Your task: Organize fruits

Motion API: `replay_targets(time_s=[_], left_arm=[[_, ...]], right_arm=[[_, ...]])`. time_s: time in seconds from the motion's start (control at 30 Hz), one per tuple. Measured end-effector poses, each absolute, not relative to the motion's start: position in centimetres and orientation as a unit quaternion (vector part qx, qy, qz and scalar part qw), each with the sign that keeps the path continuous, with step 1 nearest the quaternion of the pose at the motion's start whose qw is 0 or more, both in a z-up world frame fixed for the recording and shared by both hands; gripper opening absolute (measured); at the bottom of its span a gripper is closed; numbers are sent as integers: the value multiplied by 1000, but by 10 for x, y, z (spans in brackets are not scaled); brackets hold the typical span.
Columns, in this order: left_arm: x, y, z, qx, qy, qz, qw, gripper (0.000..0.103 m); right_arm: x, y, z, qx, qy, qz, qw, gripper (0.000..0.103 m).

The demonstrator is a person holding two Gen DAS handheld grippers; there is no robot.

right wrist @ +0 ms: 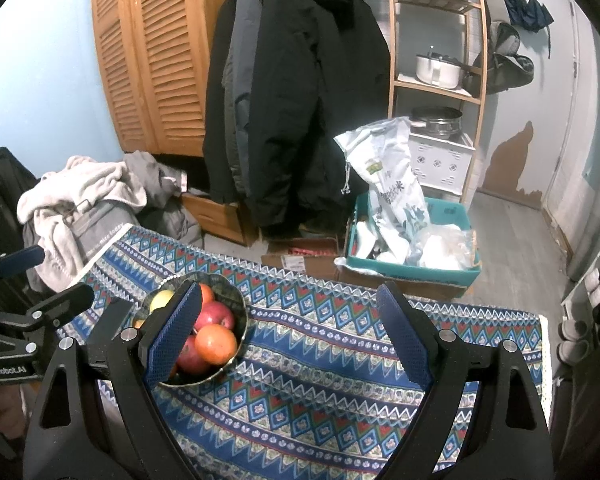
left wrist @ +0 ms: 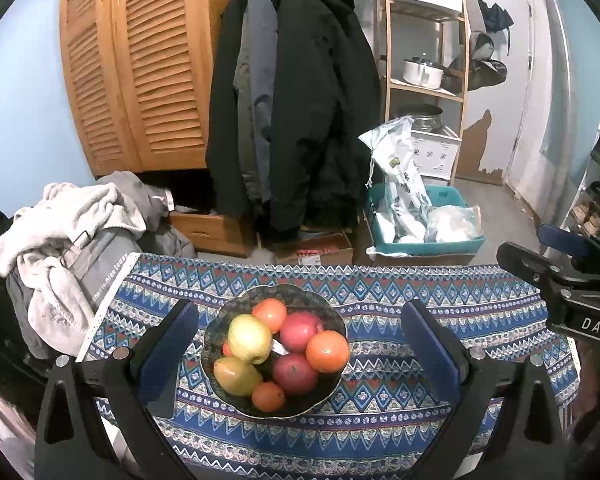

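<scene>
While both grippers hang above the blue patterned tablecloth (left wrist: 380, 420), the left gripper (left wrist: 300, 356) spreads wide either side of the dark scalloped bowl (left wrist: 216, 340) of apples and oranges, and the right gripper (right wrist: 296, 336) gapes empty beside it. Closing carelessly could topple the piled orange (left wrist: 327, 351) beyond the bowl.
</scene>
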State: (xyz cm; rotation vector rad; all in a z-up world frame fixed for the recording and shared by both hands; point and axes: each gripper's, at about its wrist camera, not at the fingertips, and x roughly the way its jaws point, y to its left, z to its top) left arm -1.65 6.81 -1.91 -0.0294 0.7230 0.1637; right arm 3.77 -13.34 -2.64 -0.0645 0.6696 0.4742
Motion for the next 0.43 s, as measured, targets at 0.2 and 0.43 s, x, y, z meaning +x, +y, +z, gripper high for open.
replay_targets(time_s=[0.2, 0.43], left_arm=[[-18, 68, -18, -16, 349, 80, 934, 102], [-19, 69, -17, -17, 348, 78, 934, 102]], right_arm=[[37, -135, -27, -31, 324, 229, 917, 88], [37, -135, -27, -31, 324, 229, 917, 87]])
